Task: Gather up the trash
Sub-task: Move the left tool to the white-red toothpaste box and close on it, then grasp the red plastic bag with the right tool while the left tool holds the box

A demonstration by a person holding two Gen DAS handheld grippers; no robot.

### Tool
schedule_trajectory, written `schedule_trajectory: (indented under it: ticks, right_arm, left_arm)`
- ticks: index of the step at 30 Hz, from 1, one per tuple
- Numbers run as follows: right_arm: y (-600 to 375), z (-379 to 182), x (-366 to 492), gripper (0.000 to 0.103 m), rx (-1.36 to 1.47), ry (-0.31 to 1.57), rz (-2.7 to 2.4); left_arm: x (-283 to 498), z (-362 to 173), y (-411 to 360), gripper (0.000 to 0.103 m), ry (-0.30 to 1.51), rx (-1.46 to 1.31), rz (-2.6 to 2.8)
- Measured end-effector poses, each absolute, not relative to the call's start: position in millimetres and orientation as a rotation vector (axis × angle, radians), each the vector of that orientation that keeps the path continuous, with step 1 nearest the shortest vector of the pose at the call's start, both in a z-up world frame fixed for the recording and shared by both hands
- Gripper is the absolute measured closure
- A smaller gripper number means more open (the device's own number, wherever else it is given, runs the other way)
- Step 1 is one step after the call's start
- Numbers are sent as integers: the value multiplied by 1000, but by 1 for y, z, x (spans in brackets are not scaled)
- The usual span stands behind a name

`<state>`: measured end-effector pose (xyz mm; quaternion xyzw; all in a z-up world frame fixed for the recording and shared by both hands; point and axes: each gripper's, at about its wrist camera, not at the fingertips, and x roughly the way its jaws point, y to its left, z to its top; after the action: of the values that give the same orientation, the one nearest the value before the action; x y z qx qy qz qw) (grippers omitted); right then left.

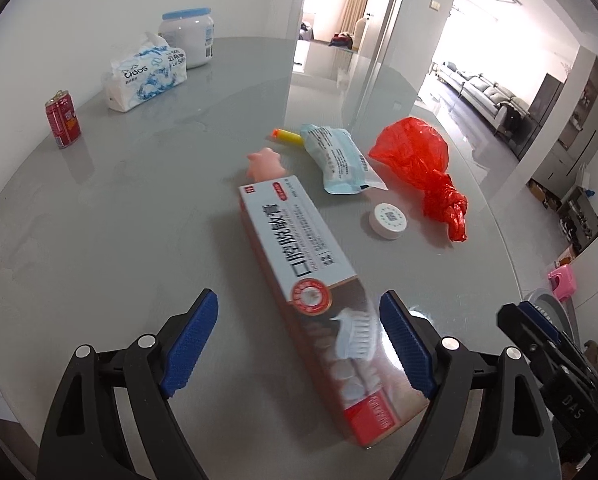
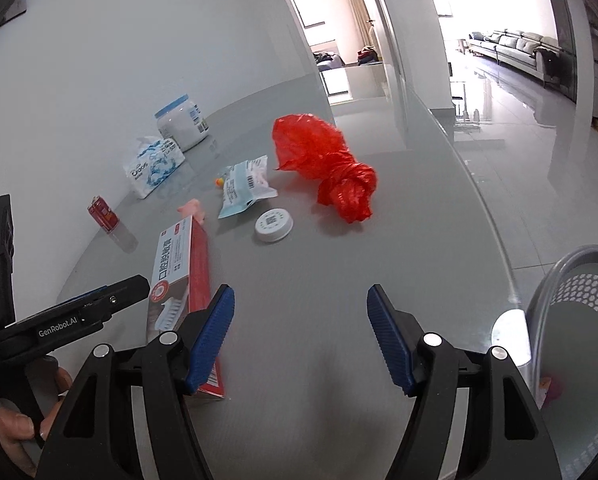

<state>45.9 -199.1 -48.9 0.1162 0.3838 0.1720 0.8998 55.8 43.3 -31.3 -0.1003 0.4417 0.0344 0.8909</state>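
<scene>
Left wrist: the left claw (image 1: 299, 344) stands wide, straddling the near end of the toothpaste box (image 1: 319, 300) lying on the worktop (image 1: 139, 220), pads apparently not pressing. Light, stiff, crushable cardboard; grip its long sides.

Right wrist: the right claw (image 2: 301, 336) gapes empty, box (image 2: 183, 280) just left, perforated bin (image 2: 579, 320) right.

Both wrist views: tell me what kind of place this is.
Most likely a home, at a dining-type table near the living room. A grey sofa stands in the bright room beyond the doorway, curtains hang in another room, and the round grey table holds household things such as a tissue pack.
</scene>
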Motion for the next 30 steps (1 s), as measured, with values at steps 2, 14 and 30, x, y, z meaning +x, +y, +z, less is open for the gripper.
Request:
schedule_trajectory:
  ticks: [2, 14, 30]
  right_arm:
    - [-209, -47, 46, 37, 255, 780, 349]
    - [-249, -52, 50, 36, 338, 748, 338]
    - [-251, -61, 53, 36, 356, 758, 331]
  left_arm:
    - [60, -32, 38, 20, 938, -208, 88]
    - [82, -51, 17, 20, 1048, -200, 188]
    - [89, -79, 21, 43, 1114, -173, 269]
